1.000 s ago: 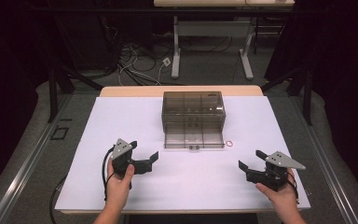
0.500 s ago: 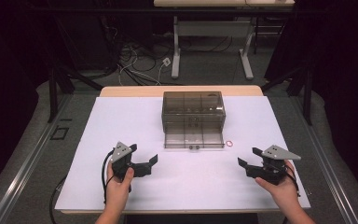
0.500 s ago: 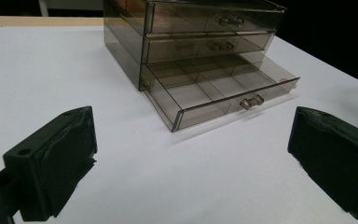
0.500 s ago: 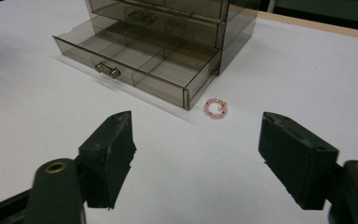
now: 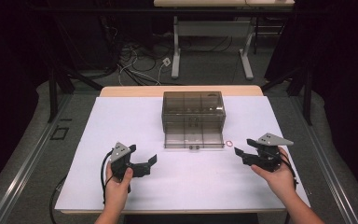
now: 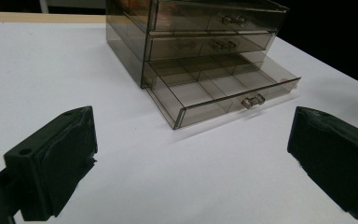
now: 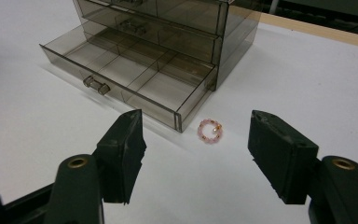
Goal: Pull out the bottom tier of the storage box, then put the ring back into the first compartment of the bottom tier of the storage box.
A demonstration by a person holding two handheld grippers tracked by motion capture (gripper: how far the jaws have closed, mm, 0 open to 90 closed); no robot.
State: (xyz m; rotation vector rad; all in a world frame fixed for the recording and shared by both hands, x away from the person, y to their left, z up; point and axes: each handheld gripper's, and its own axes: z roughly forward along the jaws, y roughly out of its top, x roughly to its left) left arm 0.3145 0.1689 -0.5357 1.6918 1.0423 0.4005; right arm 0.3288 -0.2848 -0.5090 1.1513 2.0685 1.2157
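A smoky clear drawer box (image 5: 193,106) stands mid-table, its bottom drawer (image 5: 193,138) pulled out and showing bare compartments. A small pink bead ring (image 5: 229,143) lies on the white table just right of that drawer's front corner. My right gripper (image 5: 240,156) is a short way right of the ring and points at it. Its jaws have just been closing and are still open, with nothing between them. In the right gripper view the ring (image 7: 209,130) lies on the table just ahead of the right gripper (image 7: 196,149). My left gripper (image 5: 148,165) stands wide open front left, facing the drawer (image 6: 223,88).
The white sheet (image 5: 121,121) covers the table, with bare room to the left and in front of the box. Beyond the far edge are table legs (image 5: 176,51) and cables (image 5: 135,60) on the floor.
The right gripper has moved forward and left toward the bead ring, rising slightly, and its jaws have narrowed. The left gripper has kept still.
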